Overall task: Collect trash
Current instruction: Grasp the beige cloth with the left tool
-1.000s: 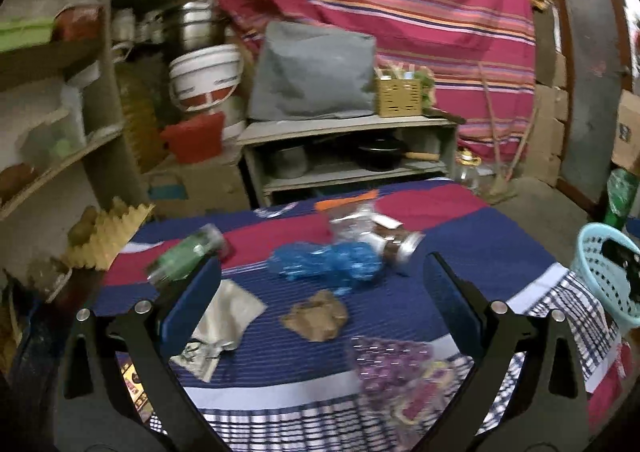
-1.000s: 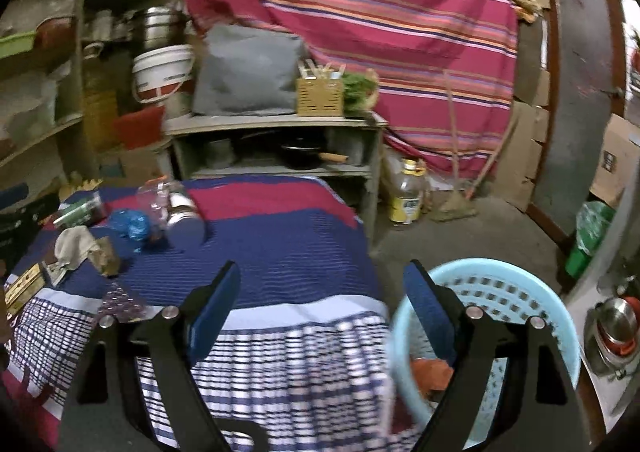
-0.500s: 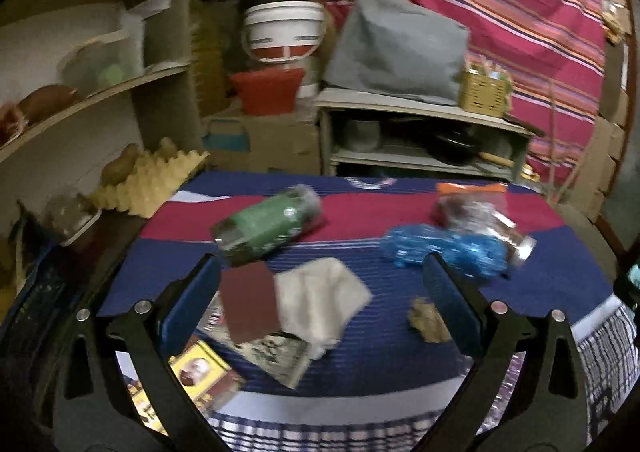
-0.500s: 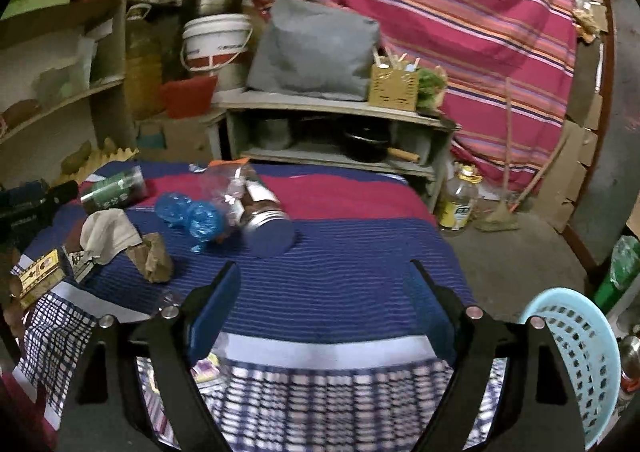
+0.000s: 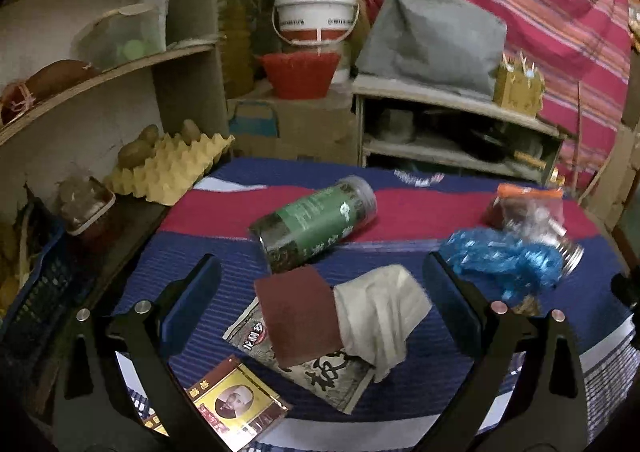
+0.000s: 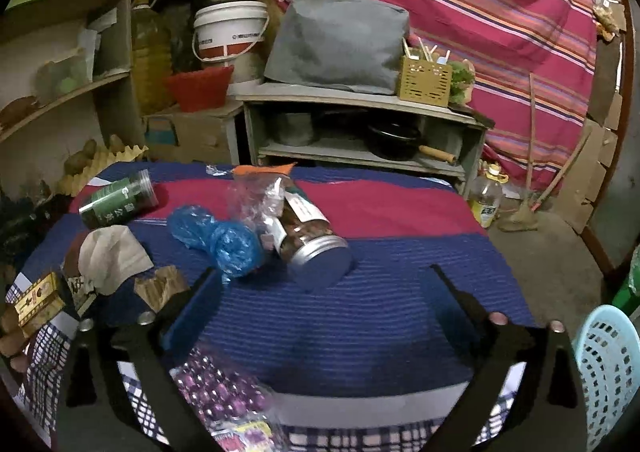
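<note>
Trash lies on a striped cloth-covered table. My left gripper is open and empty above a dark red pad, a crumpled white tissue and a printed wrapper. A green canister lies behind them and a blue plastic bag to the right. My right gripper is open and empty over bare cloth, just short of the blue bag and a metal-lidded jar. A purple packet lies under its left finger. A light blue basket stands at the right.
A yellow-and-red card box lies at the table's front left. A brown paper scrap sits by the tissue. Shelves with an egg tray stand left, a low shelf unit behind, and an oil bottle on the floor.
Both grippers have swung left. The left now looks over the tissue, pad and canister. The right has left the basket and come over the table near the jar.
</note>
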The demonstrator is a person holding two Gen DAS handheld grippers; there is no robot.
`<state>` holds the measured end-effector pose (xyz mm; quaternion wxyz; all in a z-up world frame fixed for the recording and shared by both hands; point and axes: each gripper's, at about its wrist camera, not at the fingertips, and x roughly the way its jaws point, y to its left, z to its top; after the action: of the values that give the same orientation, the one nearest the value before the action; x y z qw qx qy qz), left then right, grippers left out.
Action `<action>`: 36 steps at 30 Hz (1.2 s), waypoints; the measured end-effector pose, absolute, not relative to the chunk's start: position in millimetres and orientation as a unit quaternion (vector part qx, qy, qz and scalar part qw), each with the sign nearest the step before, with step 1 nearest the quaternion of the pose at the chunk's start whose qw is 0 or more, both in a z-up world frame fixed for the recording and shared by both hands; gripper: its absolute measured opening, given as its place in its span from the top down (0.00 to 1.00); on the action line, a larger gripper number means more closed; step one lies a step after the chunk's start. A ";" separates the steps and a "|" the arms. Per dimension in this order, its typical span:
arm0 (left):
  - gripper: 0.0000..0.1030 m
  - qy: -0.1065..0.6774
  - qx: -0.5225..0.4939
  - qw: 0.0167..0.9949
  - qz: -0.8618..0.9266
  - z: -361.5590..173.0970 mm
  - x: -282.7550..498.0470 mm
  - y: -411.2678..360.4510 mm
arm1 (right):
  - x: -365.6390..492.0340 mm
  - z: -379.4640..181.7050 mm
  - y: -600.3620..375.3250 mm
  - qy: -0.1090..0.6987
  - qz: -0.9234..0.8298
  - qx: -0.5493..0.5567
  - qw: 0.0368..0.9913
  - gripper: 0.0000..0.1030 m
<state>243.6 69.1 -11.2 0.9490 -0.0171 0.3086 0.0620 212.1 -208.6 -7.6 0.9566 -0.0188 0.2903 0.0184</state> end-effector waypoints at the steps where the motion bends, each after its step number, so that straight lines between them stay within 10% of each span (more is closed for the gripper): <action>1: 0.05 0.315 -0.013 0.947 0.058 -14.8 246.5 68.4 | 213.0 -8.6 -207.5 0.288 0.018 -0.020 0.957 0.04; 20: 0.07 0.363 0.002 0.932 0.017 -56.9 266.7 50.2 | 225.9 -49.6 -196.7 0.349 0.000 -0.052 0.936 0.04; 29: 0.59 0.386 0.023 0.922 -0.010 -67.6 269.5 34.4 | 220.3 -52.4 -180.0 0.344 0.020 -0.061 0.937 0.04; 36: 0.78 0.373 -0.013 0.927 -0.029 -44.0 258.0 50.9 | 213.1 -47.3 -156.8 0.333 0.048 -0.071 0.939 0.05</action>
<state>258.0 50.9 -44.0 0.9274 -0.0126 0.3728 -0.0291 213.1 -156.8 -47.3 0.9389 -0.0706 0.3333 0.0482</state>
